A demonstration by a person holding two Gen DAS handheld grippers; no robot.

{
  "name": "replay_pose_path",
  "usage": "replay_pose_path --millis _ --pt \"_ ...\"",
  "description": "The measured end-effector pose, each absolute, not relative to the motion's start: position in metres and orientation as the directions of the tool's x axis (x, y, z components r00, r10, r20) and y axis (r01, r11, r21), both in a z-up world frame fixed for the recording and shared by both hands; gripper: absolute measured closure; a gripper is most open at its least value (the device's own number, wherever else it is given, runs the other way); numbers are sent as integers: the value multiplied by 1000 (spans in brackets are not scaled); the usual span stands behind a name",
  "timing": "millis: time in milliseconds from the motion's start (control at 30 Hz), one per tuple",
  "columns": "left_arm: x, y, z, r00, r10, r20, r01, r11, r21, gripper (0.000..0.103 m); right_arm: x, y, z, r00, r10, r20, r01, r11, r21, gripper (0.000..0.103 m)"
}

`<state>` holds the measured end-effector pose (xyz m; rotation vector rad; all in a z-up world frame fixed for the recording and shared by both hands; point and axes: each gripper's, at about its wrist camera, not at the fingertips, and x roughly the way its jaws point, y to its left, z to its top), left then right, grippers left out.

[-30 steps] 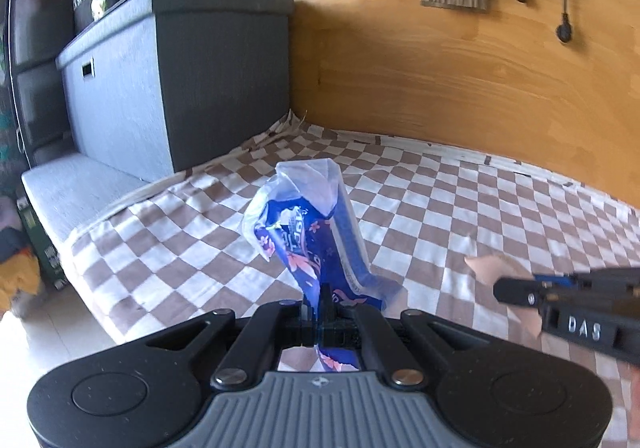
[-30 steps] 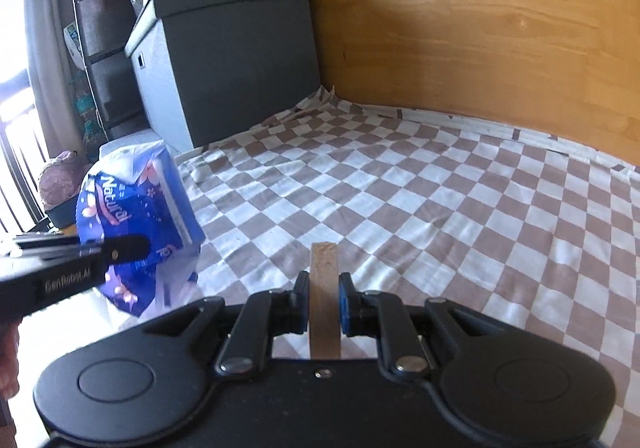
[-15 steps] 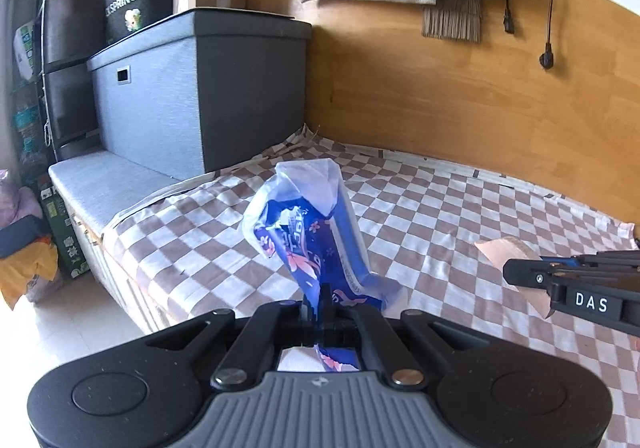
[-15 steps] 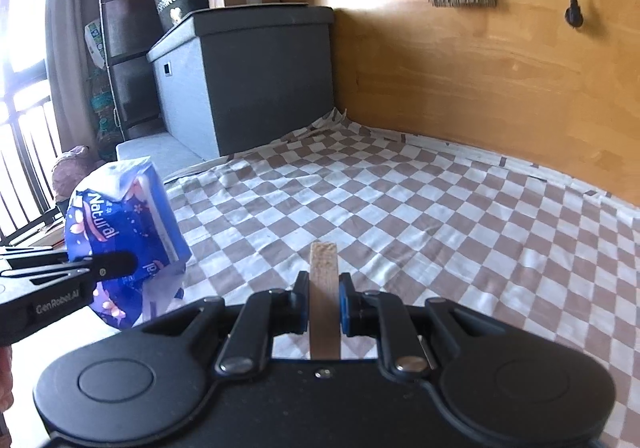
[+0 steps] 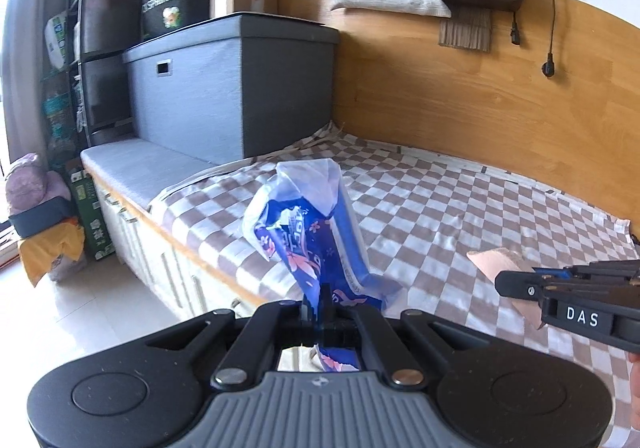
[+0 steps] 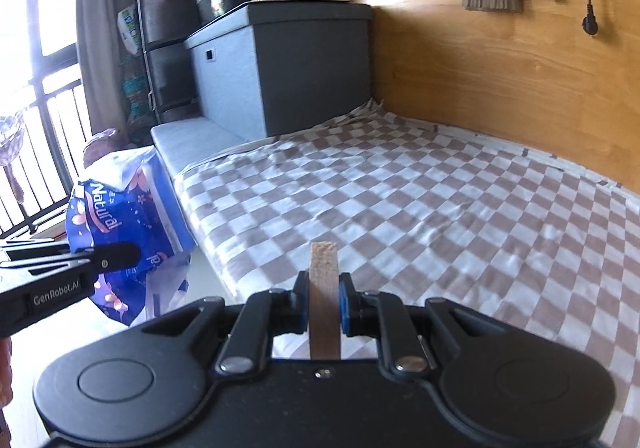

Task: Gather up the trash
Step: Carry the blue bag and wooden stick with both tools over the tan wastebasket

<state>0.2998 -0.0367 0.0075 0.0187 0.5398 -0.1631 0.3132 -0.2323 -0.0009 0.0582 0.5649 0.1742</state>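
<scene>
My left gripper (image 5: 320,300) is shut on a crumpled blue and white plastic wrapper (image 5: 308,224) and holds it in the air above the bed's near edge. The wrapper also shows in the right wrist view (image 6: 128,224), printed "Natural", with the left gripper (image 6: 116,254) in front of it. My right gripper (image 6: 324,288) is shut on a flat tan cardboard piece (image 6: 324,288), held edge-on. The same cardboard piece (image 5: 500,264) and right gripper (image 5: 516,284) show at the right of the left wrist view.
A bed with a brown and white checked cloth (image 6: 440,207) lies ahead, with a wooden wall panel (image 5: 480,95) behind. A grey storage box (image 5: 232,87) stands at the bed's far left. Bags and boxes (image 5: 44,232) sit on the floor at left.
Both grippers have pulled back and up from the bed with their loads. More of the floor and the wall shows now. Both grips are unchanged.
</scene>
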Motion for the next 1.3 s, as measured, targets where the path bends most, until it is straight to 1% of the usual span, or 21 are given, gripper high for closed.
replay_pose_path --millis 267,433,667,967,1300 --pt "276 -6 -22 825 -114 -554 101 993 -53 103 294 -199 -25 789 239 -566 -226 970 94 88" --pt "267 13 -52 795 -90 -600 56 996 -75 103 289 -175 -55 740 268 -617 -266 959 97 88" --pt "259 30 -107 720 -68 -691 8 996 -90 103 290 -152 -104 663 288 -691 -298 948 110 88" --pt "259 39 -167 612 -76 -787 -8 995 -102 103 297 -136 -168 542 291 -789 -287 946 151 88" --pt "272 35 -223 497 -90 -863 21 996 -92 103 308 -136 -224 438 279 -855 -236 953 190 88"
